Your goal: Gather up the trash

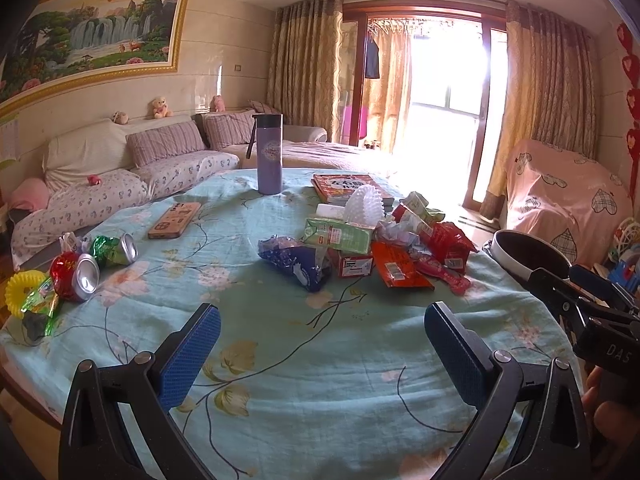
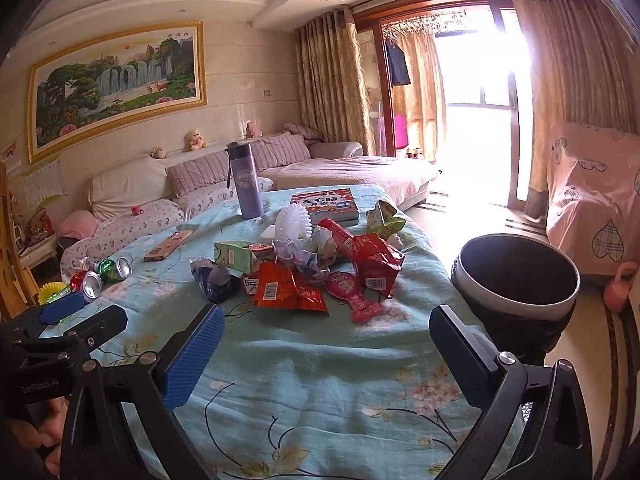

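Nearest you, both tools hang over bare tablecloth (image 1: 320,380) with nothing between their pads. Your left gripper (image 1: 322,354) stands wide apart, and so does your right gripper (image 2: 326,354).

Ahead of both, in mid-table, lies the heap of wrappers (image 2: 320,272). The orange-red packet (image 2: 286,290) and the dark blue bag (image 1: 298,262) form its near edge. They look light, thin and crinkly, likely to slide on the cloth, so pinch a raised fold or a loose edge rather than a flat face. The green carton (image 1: 340,236) behind them looks stiffer; take it across its narrow sides.

Left of your left gripper, near the table edge, rest two crushed cans (image 1: 96,264). These are light and smooth and may roll, so close across the dented body.

Right of your right gripper, just beside the table, the bin (image 2: 518,280) stands open.

Farther off, the bottle (image 1: 269,154), book (image 1: 348,188) and phone (image 1: 174,220) appear not to be trash.
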A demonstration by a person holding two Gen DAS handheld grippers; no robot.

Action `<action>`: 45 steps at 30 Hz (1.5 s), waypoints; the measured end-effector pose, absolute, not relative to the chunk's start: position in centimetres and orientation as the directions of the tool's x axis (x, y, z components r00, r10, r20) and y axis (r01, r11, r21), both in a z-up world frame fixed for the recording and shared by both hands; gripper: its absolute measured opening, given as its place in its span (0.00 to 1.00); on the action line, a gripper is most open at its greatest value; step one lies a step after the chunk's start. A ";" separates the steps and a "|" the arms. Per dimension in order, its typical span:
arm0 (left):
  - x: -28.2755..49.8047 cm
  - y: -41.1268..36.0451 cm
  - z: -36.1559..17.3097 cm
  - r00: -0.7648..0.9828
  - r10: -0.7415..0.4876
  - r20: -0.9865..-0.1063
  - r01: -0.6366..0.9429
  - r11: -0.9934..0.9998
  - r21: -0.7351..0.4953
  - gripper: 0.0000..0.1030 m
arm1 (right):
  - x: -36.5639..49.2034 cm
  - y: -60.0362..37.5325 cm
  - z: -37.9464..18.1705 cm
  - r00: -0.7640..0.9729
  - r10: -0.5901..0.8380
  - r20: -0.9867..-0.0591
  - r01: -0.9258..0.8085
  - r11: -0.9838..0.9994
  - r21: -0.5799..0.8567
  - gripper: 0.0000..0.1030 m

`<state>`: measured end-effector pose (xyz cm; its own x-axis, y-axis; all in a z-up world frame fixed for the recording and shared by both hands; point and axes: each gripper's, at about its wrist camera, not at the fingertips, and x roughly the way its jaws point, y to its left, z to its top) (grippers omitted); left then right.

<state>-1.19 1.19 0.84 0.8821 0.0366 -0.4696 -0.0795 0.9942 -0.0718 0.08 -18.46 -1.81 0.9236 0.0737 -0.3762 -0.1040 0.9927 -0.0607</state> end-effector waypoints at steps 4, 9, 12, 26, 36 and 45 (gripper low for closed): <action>-1.0 1.2 0.8 0.882 0.035 -0.471 -0.077 0.995 -0.070 0.99 | 0.0 -18.4 -1.9 0.923 0.078 -0.376 -0.108 0.992 -0.060 1.00; -1.2 1.2 0.7 0.882 0.034 -0.471 -0.076 0.995 -0.071 0.99 | 0.0 -18.5 -2.0 0.923 0.086 -0.374 -0.115 0.992 -0.054 1.00; -1.0 1.3 0.7 0.881 0.034 -0.472 -0.078 0.994 -0.072 0.99 | 0.1 -18.5 -2.1 0.922 0.090 -0.377 -0.117 0.992 -0.049 1.00; -1.0 1.3 0.2 0.875 0.037 -0.483 -0.081 0.994 -0.071 0.99 | 0.2 -18.9 -2.6 0.917 0.094 -0.389 -0.114 0.993 -0.029 1.00; 0.3 1.9 -0.5 0.855 0.029 -0.517 -0.087 0.992 -0.087 0.99 | 1.2 -18.5 -2.9 0.898 0.134 -0.420 -0.148 0.989 -0.002 1.00; 3.3 4.0 -1.3 0.814 0.002 -0.581 -0.110 0.983 -0.150 0.93 | 4.0 -18.4 -3.3 0.850 0.213 -0.482 -0.199 0.977 0.081 0.99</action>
